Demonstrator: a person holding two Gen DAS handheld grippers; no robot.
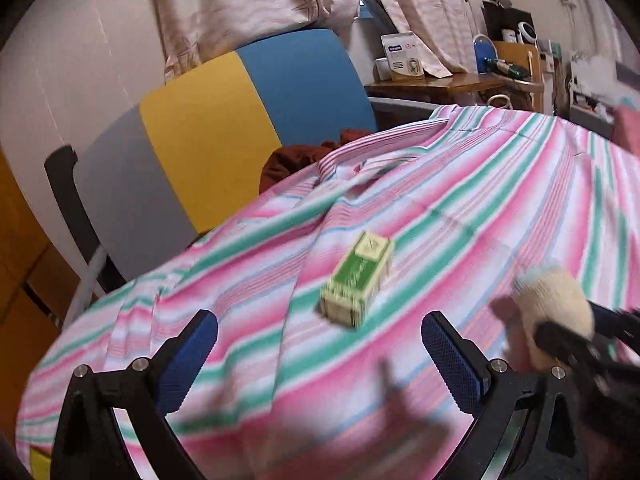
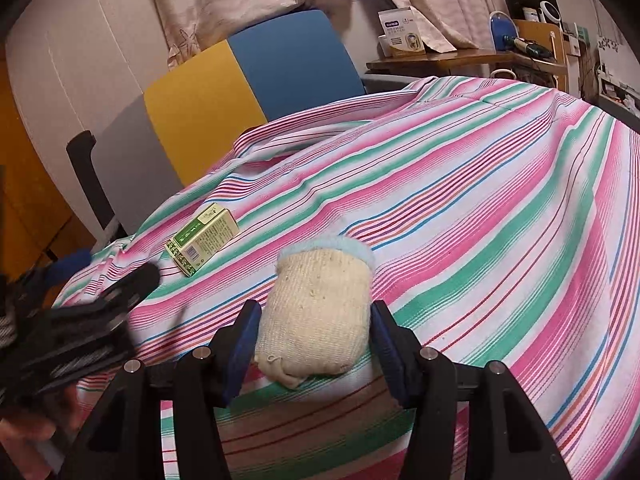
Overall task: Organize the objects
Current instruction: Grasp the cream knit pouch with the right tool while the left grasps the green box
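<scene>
We count two loose things on the striped sheet (image 2: 500, 208): one green box (image 2: 202, 239), left of centre, and one cream knitted roll (image 2: 316, 316) at lower centre. Our right gripper (image 2: 316, 354) clasps the roll between both pads. Our left gripper (image 1: 320, 356) is spread wide and holds nothing, the box (image 1: 357, 278) just above it.

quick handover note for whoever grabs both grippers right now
Left gripper: open, holding nothing, hovering over the striped sheet just short of the green box.
Right gripper: shut on the cream sock, low over the sheet.
Box lies flat on the sheet, left of the sock, apart from it.
Done: sock gripped. Left: box not yet picked up; no drop-off spot shows in either view.
</scene>
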